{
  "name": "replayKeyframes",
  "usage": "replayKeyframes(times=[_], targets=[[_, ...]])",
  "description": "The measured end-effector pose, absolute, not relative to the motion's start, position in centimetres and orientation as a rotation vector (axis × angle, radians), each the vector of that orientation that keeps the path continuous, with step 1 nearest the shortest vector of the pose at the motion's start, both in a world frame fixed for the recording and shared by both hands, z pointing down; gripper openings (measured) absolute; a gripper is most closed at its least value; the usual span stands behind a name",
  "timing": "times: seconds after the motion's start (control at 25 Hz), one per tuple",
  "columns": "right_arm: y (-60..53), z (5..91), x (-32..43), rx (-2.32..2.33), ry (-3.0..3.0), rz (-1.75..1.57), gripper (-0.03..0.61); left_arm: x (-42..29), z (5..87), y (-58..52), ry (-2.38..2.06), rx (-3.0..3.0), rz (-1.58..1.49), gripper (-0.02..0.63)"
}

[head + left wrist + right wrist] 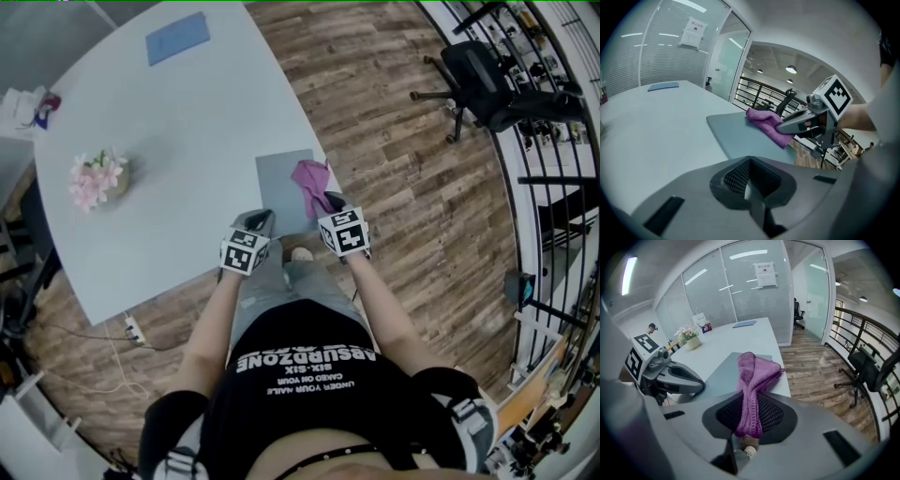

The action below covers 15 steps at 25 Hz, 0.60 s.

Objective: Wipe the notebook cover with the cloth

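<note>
**Cloth clamped over the notebook at the bench's near edge**

At the left of the pale bench (169, 122) stands a small pot (694, 343) holding a bunch of pink flowers (94, 178). It is the only container that can be made out clearly, and it sits well apart from the work. Toward the far end of the bench lies a flat blue sheet (176, 37), alone.

The left hand-held gripper (262, 221) has its jaws together with nothing between them. Its tips sit at the near left corner of the grey notebook (281, 183). Whether they press on the cover or only hover just above it cannot be told.

The notebook lies flat and closed at the bench's near edge, close to the bench corner. The purple cloth (311, 176) rests bunched on the right part of its cover. One end of the cloth runs back between the jaws of the right hand-held gripper (333, 200). Those jaws are clamped on the cloth, which shows as a narrow knitted band pinched in the middle and spreading wider where it meets the cover. The two grippers sit side by side, near each other, both pointing away from the person.

To the right, beyond the bench edge, is a wood-plank floor (403, 159). A black office chair (487, 80) stands on it beside a dark railing.
</note>
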State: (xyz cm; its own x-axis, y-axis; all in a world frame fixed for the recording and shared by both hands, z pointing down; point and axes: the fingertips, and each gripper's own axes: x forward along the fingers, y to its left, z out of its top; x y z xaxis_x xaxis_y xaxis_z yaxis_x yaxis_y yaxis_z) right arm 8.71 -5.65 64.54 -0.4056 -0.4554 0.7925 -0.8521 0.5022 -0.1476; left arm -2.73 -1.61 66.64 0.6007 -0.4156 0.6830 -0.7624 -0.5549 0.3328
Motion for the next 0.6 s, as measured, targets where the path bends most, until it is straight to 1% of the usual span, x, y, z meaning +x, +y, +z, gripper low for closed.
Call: replayKeyframes(times=[0.16, 0.6], targets=[[-5.6, 64.5, 7.9, 1.045, -2.05, 0.719, 0.084, -2.9, 66.4, -1.2, -0.895, 2.219, 0.77, 0.017], [-5.5, 64.3, 4.9, 0.947, -2.106, 0.737, 0.084, -4.7, 66.0, 0.0, -0.941, 2.195, 0.751, 0.017]])
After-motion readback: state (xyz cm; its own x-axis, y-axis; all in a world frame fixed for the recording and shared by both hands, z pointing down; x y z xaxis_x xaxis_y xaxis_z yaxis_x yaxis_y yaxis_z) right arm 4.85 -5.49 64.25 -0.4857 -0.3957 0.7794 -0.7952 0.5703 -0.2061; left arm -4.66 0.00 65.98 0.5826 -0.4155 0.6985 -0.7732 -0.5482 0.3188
